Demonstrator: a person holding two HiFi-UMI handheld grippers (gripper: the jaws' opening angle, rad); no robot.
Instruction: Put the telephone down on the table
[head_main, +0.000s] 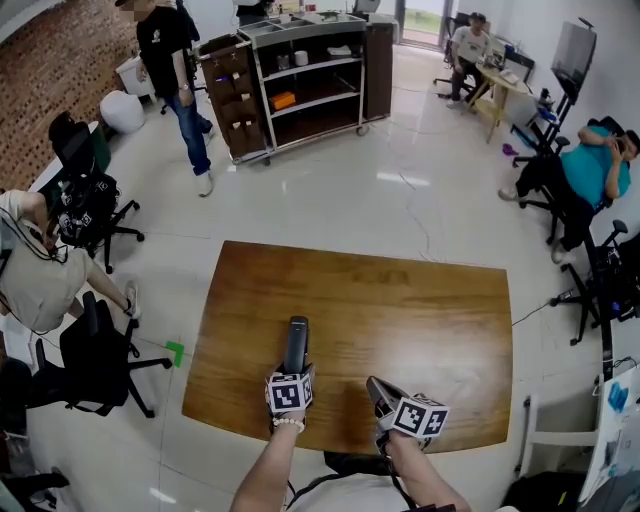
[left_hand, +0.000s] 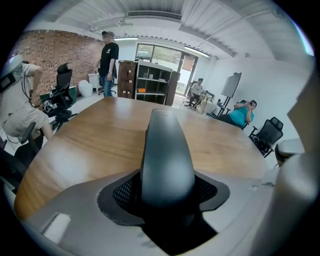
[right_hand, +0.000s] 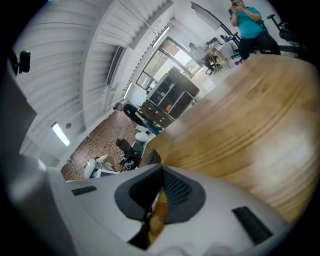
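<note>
A dark grey telephone handset (head_main: 296, 343) sticks out forward from my left gripper (head_main: 296, 370), low over the near part of the brown wooden table (head_main: 400, 300). In the left gripper view the telephone (left_hand: 166, 155) fills the gap between the mesh pads, which press on its sides, and points out over the table (left_hand: 95, 135). Whether it touches the wood I cannot tell. My right gripper (head_main: 378, 388) hovers just right of it near the table's front edge. In the right gripper view the right gripper (right_hand: 161, 172) has its pads closed together with nothing between them.
Black office chairs (head_main: 95, 355) and a seated person (head_main: 35, 270) crowd the table's left side. A green marker (head_main: 176, 352) lies on the floor there. A shelving cart (head_main: 300, 80) and a standing person (head_main: 175, 70) are far back. Another seated person (head_main: 590, 170) is at the right.
</note>
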